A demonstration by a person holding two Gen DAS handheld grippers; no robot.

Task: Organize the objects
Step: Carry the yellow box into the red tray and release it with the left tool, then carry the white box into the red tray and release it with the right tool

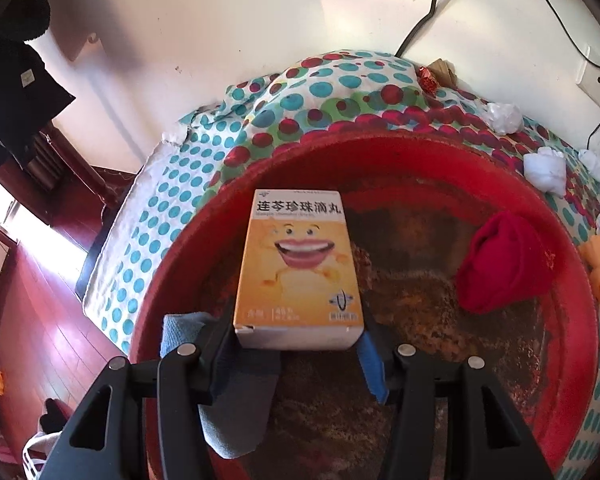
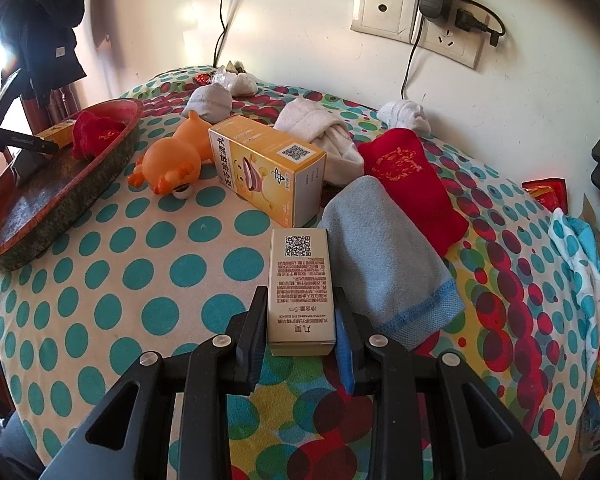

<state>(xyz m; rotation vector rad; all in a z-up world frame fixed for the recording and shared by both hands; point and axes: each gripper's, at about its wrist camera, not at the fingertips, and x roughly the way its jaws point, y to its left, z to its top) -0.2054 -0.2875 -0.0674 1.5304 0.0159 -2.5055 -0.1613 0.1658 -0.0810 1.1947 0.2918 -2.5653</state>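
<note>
On my left wrist view, the left gripper [image 1: 298, 344] has its fingers clenched on the near end of an orange cardboard medicine box with a smiling cartoon mouth [image 1: 298, 268]; the box points toward 12 o'clock, held over the round red tray with a worn brown floor [image 1: 572, 320]. A folded red cloth pouch [image 1: 500, 264] lies inside the tray at about 2 o'clock from the box. A grey-blue cloth [image 1: 236, 400] lies under the left finger.

On my right wrist view, the same tray [image 2: 56, 208] sits at 10 o'clock on the bench with a dotted teal, red and green cover [image 2: 140, 272]. An orange rubber toy animal [image 2: 172, 160] lies just right of it, touching a second, larger orange medicine box lying on its side [image 2: 268, 168]. The right gripper [image 2: 302, 336] has its fingers closed on a slim beige carton printed with a QR code and small text [image 2: 300, 288], grasped by its near end, its far end toward 12 o'clock. A light blue folded towel [image 2: 388, 256] lies just beside it at 2 o'clock, overlapping a red embroidered pouch [image 2: 408, 176].
</note>
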